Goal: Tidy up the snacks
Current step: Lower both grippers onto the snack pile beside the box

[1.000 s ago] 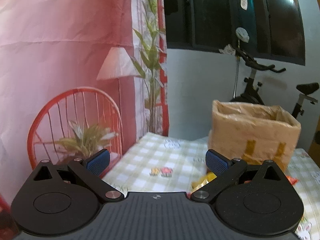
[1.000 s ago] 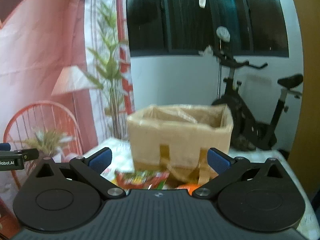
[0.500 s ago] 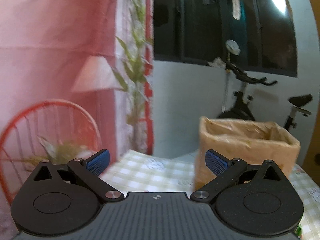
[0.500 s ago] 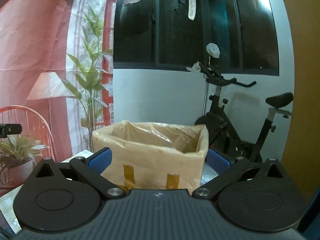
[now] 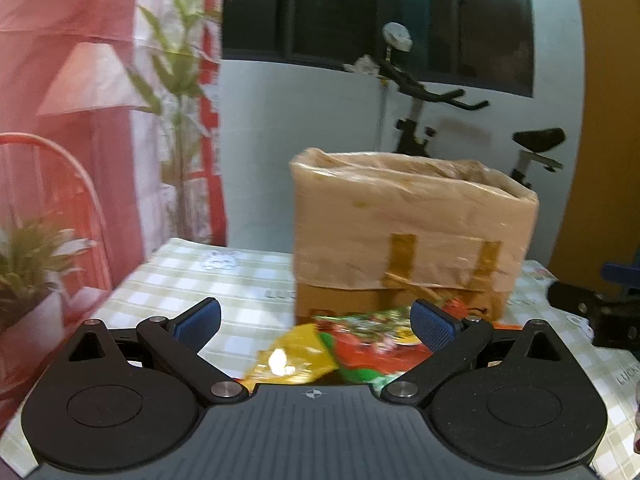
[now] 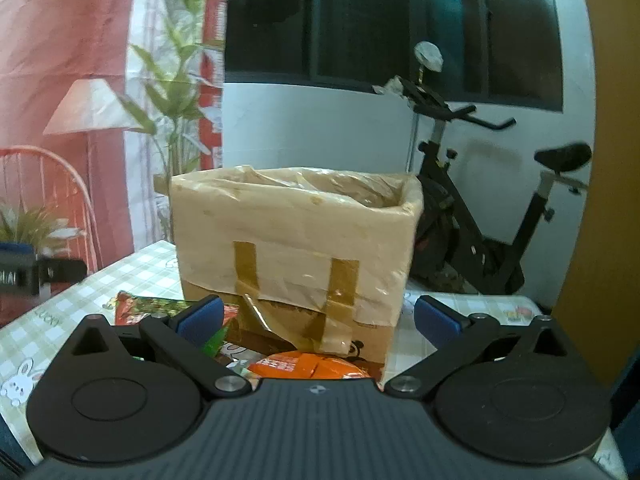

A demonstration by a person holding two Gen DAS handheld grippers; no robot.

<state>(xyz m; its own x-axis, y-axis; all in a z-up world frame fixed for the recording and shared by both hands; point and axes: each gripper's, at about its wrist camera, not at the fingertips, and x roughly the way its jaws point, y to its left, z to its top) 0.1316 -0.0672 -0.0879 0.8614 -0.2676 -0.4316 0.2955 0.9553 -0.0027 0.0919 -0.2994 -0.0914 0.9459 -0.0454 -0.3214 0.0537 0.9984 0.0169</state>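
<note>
**Both grippers spread and empty above the snack pile, box dead ahead**

Held low over the checked tablecloth (image 5: pixel 248 276), level and aimed forward at the table's far side: left gripper (image 5: pixel 316 322), jaws released wide, blue pads (image 5: pixel 198 320) well apart, nothing pinched between. Seen through that gap, lying on the cloth: a yellow snack packet (image 5: pixel 292 356), touching and partly under a red-and-green snack packet (image 5: pixel 368 344) just to its right. Blurred, so no print legible. Behind both, upright on the table: cardboard box (image 5: pixel 412 236), open at the top, lined with thin plastic folded over the rim, fastened by two strips of brown tape. At far right of the same view, the dark edge of the other tool.

Likewise low and level, pointed almost square at the box: right gripper (image 6: pixel 318 318), jaws also spread, gripping nothing. At left in this view, flat on the cloth just in front of the box's left corner: the red-and-green packet (image 6: pixel 148 306), partly hidden by the left finger. Lower, close under the gripper's nose and touching the box's base: an orange snack packet (image 6: pixel 308 365). Box (image 6: pixel 296 240) filling the centre, interior not visible from this height. Beyond the table at right, against the white wall: an exercise bike (image 6: pixel 480 220).
</note>
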